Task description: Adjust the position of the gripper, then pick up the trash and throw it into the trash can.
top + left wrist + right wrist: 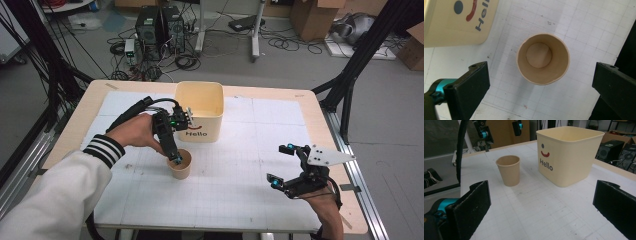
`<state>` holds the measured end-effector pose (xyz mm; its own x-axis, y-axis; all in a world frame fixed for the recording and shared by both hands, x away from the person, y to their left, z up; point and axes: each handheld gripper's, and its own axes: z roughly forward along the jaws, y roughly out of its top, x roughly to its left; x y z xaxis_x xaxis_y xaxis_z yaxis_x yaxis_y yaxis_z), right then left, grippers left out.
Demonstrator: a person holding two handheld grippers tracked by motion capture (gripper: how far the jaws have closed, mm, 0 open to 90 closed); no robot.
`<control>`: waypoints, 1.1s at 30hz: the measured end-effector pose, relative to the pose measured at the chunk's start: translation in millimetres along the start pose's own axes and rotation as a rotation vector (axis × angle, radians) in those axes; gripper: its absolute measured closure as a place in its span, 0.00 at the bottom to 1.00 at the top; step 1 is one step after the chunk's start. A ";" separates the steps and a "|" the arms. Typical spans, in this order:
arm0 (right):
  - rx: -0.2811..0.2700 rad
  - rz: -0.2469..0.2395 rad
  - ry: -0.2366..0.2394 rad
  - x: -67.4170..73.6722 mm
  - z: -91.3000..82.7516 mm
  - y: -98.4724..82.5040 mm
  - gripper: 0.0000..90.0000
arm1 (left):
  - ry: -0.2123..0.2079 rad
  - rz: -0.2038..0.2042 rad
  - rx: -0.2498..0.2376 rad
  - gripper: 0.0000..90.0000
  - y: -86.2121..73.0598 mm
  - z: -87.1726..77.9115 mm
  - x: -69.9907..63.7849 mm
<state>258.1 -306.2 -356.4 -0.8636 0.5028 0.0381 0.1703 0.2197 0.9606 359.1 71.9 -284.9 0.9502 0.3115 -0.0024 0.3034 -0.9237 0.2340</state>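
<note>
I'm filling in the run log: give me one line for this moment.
left gripper: open, above upright brown paper cup | right gripper: open, idle | cream plastic "Hello" bin: behind cup

Table (pixel 320 125): light wood top, overlaid by a white gridded mat (pixel 240 165). On the mat stood an upright paper cup (pixel 181 165) and, near it, a cream bin (pixel 199 111) marked "Hello".

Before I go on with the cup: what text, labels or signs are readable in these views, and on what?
"Hello": dark letters on the side of the cream bin, under a dot and a red curved stroke like a winking smile.
Paper cup: plain, no print.
Left gripper and right gripper: no readable markings.
</note>
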 end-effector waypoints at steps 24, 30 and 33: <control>0.009 0.000 -0.004 -0.2 2.7 0.1 0.00 | 0.013 -0.011 -0.002 0.02 -0.6 1.2 0.6; 0.006 0.009 -0.005 0.6 1.0 0.7 0.00 | 0.014 -0.014 -0.008 0.02 0.1 2.3 -0.2; 0.003 0.009 -0.006 0.5 0.1 0.8 0.00 | 0.020 -0.015 -0.005 0.02 -0.3 4.6 -0.1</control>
<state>257.8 -305.7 -355.7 -0.8590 0.5100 0.0452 0.1795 0.2172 0.9595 359.2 71.1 -289.5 0.9441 0.3295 0.0132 0.3170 -0.9179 0.2387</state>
